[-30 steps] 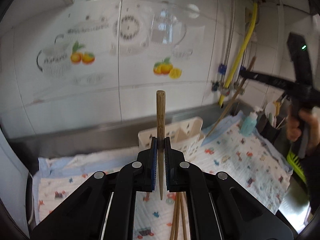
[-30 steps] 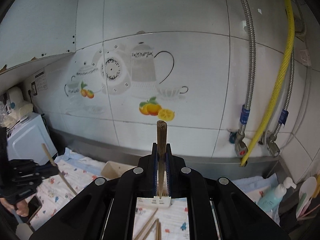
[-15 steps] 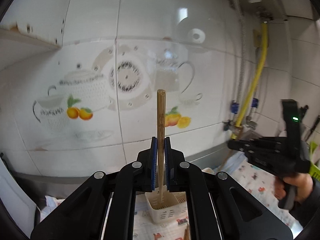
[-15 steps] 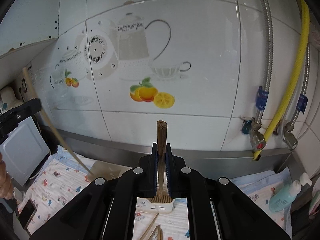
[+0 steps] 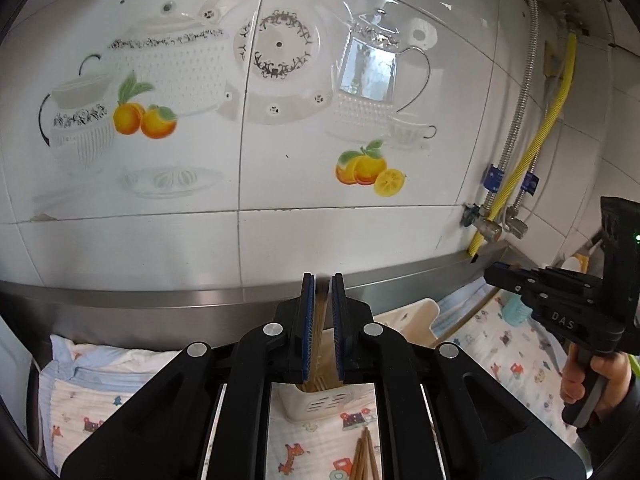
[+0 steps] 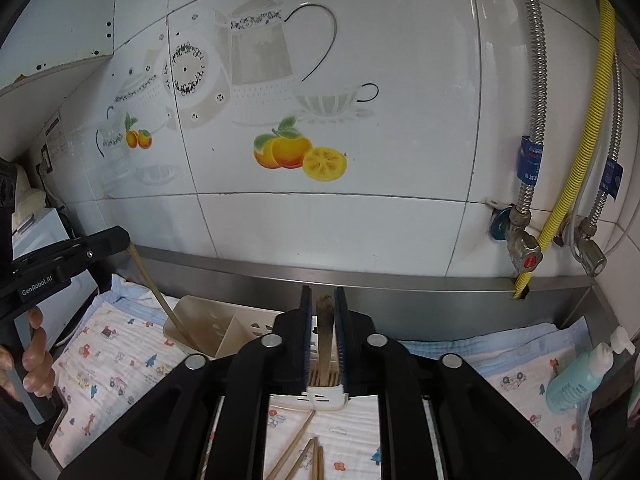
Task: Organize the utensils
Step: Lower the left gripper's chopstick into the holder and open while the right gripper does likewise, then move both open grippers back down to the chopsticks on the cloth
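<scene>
A cream slotted utensil holder (image 5: pixel 320 400) stands on the cloth right below my left gripper (image 5: pixel 320 278). The jaws are opening. A blurred wooden chopstick (image 5: pixel 318 320) slips down between the pads, its top level with the fingertips. In the right wrist view that chopstick (image 6: pixel 156 292) slants from my left gripper (image 6: pixel 120 240) into the holder's left compartment (image 6: pixel 208 320). My right gripper (image 6: pixel 323 290) is over the holder's right part, jaws opening, with a second chopstick (image 6: pixel 325 332) loose between the pads. Several loose chopsticks (image 6: pixel 308 456) lie on the cloth. My right gripper (image 5: pixel 490 276) shows at the right.
A printed cloth (image 6: pixel 112 360) covers the steel counter, which has a raised ledge (image 6: pixel 400 280) against the tiled wall. A yellow gas hose (image 6: pixel 576 160) and valves hang at the right. A teal bottle (image 6: pixel 580 376) stands far right. A hand (image 6: pixel 36 356) holds the left gripper's handle.
Both chopsticks stood high above the fingertips and have slid down between the pads into the holder. The left gripper moved over the holder; the right one sank toward it.
</scene>
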The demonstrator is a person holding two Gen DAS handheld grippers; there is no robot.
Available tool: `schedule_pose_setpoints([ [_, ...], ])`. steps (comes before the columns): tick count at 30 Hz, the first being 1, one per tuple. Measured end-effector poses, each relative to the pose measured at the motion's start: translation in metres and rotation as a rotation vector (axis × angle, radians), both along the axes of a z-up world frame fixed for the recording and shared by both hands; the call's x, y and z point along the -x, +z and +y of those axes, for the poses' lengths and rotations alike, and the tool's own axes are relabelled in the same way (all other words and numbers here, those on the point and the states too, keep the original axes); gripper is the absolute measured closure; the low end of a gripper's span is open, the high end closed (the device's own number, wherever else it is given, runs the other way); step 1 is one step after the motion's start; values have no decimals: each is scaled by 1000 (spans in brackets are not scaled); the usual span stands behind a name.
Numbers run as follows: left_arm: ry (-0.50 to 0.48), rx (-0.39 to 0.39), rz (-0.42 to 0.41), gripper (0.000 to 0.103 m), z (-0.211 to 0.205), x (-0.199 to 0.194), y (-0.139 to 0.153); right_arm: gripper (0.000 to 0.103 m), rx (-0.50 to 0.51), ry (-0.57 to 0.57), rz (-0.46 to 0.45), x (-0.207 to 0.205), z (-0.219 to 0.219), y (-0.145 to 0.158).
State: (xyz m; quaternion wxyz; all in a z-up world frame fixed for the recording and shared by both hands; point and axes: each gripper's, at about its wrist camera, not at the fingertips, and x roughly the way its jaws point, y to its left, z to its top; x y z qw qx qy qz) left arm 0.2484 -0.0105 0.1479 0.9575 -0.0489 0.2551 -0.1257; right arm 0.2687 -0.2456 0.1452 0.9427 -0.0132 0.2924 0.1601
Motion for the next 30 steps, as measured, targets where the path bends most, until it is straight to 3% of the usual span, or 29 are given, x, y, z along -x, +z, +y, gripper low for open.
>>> schedule_pose_setpoints([
  [7,-12,-18,-27,89,2,26,10,67,5,-14,-42,26,-8,11],
  [9,-7,-18,-42,68,5,40,11,66,8,-14,-53,40,-10,13],
  [14,-7,-18,-50,68,12,74,3,59,-1,-14,-65,76,-17,8],
  [26,-37,-60,72,68,18,144,-74,57,-43,-36,-12,165,-32,-45],
  [28,-43,-57,113,68,20,153,-94,44,-49,-41,2,176,-34,-55],
  [30,-51,-68,150,68,21,159,-113,42,-31,-58,-2,187,-35,-65],
])
